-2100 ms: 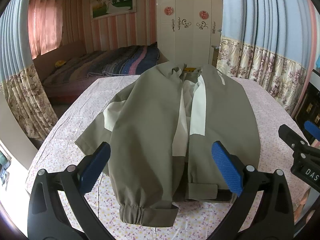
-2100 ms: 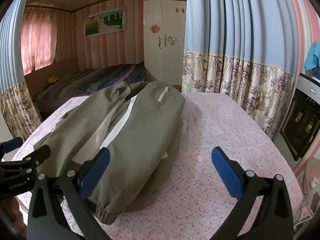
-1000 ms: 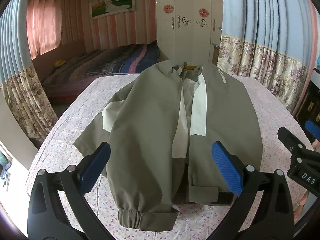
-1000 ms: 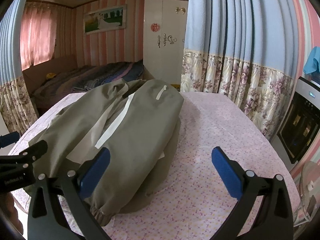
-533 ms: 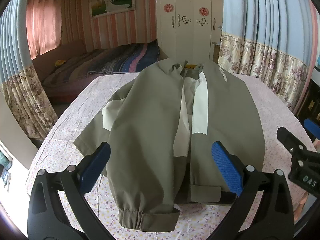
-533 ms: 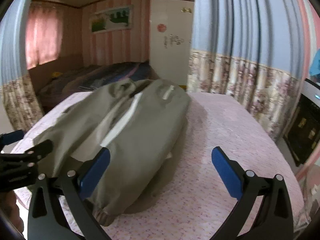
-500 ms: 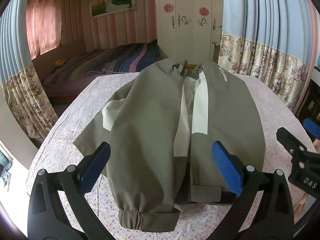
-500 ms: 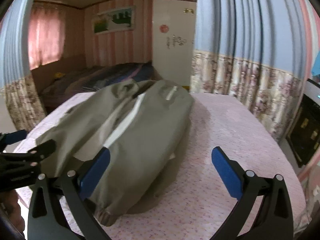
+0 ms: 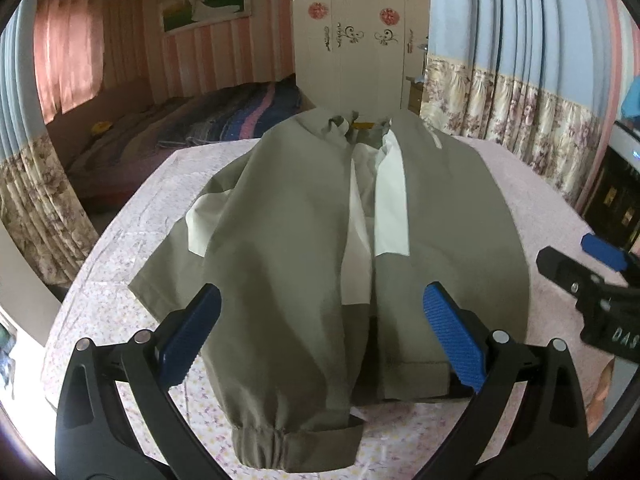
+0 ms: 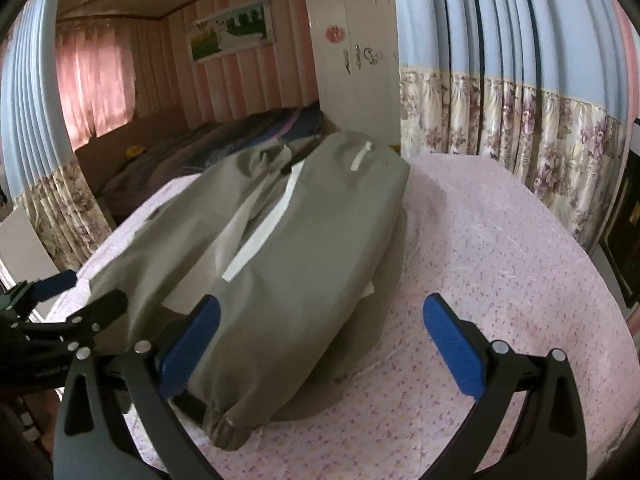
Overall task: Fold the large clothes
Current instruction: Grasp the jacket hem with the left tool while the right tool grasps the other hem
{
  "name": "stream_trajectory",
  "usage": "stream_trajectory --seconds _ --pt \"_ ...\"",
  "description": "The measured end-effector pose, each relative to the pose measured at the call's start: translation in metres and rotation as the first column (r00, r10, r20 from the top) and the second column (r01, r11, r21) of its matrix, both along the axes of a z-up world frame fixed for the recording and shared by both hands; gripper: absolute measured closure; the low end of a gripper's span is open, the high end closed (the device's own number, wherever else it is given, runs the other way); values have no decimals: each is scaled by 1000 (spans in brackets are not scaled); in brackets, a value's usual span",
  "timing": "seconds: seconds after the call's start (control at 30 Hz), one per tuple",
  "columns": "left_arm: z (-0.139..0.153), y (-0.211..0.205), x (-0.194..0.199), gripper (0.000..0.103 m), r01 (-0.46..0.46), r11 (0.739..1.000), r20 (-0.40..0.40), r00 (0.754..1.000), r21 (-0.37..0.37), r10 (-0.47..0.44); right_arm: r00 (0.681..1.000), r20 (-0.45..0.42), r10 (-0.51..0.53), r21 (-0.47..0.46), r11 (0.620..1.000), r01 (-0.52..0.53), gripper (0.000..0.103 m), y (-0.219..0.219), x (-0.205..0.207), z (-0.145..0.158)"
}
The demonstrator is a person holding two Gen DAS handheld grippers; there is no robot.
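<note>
An olive-green jacket [image 9: 288,248] with cream panels lies front-up on a round table covered in a pink floral cloth [image 9: 120,248], both sleeves folded in over the body. It also shows in the right wrist view [image 10: 288,264]. My left gripper [image 9: 320,332] is open and empty, hovering above the jacket's hem and cuffs. My right gripper [image 10: 320,336] is open and empty, above the jacket's right edge and the bare cloth [image 10: 500,264]. Each gripper shows at the edge of the other's view.
A bed [image 9: 192,128] with a striped blanket stands beyond the table. A white wardrobe [image 9: 360,40] and flowered curtains [image 9: 520,120] line the back and right. A dark oven [image 9: 616,200] stands at the right.
Both grippers stay open and empty. The right wrist view has shifted and tilted slightly to the right; the jacket has not moved.
</note>
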State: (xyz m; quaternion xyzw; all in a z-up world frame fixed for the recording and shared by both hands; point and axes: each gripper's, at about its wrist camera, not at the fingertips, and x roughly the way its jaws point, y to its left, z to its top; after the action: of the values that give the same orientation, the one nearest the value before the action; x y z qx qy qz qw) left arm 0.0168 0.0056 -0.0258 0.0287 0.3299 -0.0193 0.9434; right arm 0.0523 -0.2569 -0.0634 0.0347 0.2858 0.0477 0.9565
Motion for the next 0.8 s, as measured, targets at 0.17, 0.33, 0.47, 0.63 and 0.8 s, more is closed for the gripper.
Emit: stream_trajectory --seconds 0.17,0.33,0.47,0.63,0.8 --pt "-13 5 12 3 19 1000 -54 998 -1 -19 997 -56 50 19 999 -49 2 5 12 -13" --pt "-34 18 27 3 1 1000 -106 994 -6 -1 986 -143 83 72 995 -73 2 4 29 -33" --pt "-53 22 41 23 14 1000 -161 987 3 -13 978 -185 98 50 995 -90 3 14 36 -44" --pt "-72 24 58 78 49 998 -240 969 -28 -54 967 -221 123 7 992 -124 60 26 44 -50" --pt "-73 26 67 101 88 995 -251 963 -52 -98 974 -185 133 -8 991 -137 97 19 45 -43"
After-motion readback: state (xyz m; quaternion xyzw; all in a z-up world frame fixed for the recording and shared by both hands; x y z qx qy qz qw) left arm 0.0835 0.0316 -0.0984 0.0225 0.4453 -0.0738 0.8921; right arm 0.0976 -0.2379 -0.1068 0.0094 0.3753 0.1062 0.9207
